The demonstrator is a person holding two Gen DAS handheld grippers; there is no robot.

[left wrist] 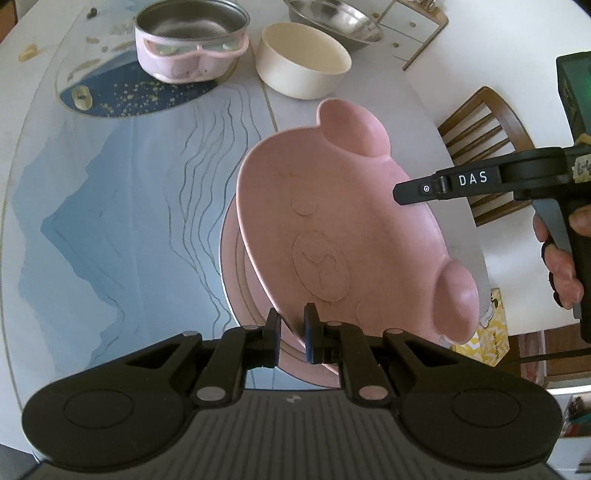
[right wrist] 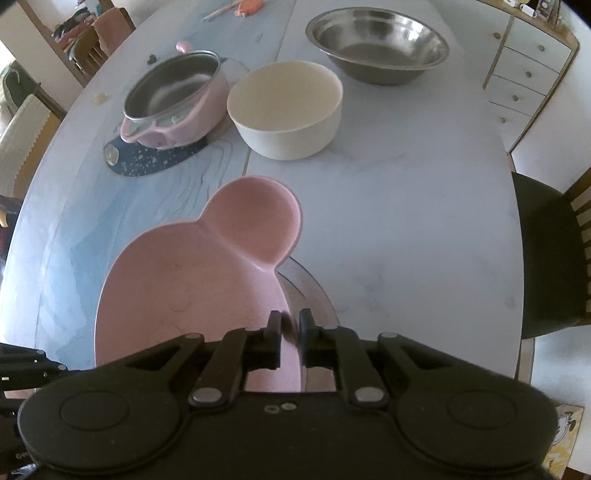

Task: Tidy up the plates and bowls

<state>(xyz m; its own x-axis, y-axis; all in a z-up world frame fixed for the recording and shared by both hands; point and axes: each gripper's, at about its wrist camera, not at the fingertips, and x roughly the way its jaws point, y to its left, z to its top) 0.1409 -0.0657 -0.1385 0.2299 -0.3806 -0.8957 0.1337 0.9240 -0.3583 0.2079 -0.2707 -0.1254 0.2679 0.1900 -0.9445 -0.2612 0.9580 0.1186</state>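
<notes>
Left wrist view: left gripper at 6 o'clock, fingers narrow and pinched on the near rim of the pink bear-shaped plate; plate tilted, near edge low, ears toward 12 and 4 o'clock; beneath it, a round pink plate lying on the counter; right gripper coming in from 3 o'clock, on or just over the far rim, contact not clear here, a hand on its handle; pink pot, cream bowl and steel bowl standing at 11 to 1 o'clock, well apart from the plates.

Right wrist view: right gripper at 6 o'clock, fingers narrow, nipping the bear plate's edge; a round rim showing just beyond at 5 o'clock.

Step in hand, by judgement: lowering the bear plate onto the round plate, stacking plates apart from bowls.

Next move calls for levelling, centring over the lower plate, then easing both grips off together; uneven release risks a slide.
</notes>
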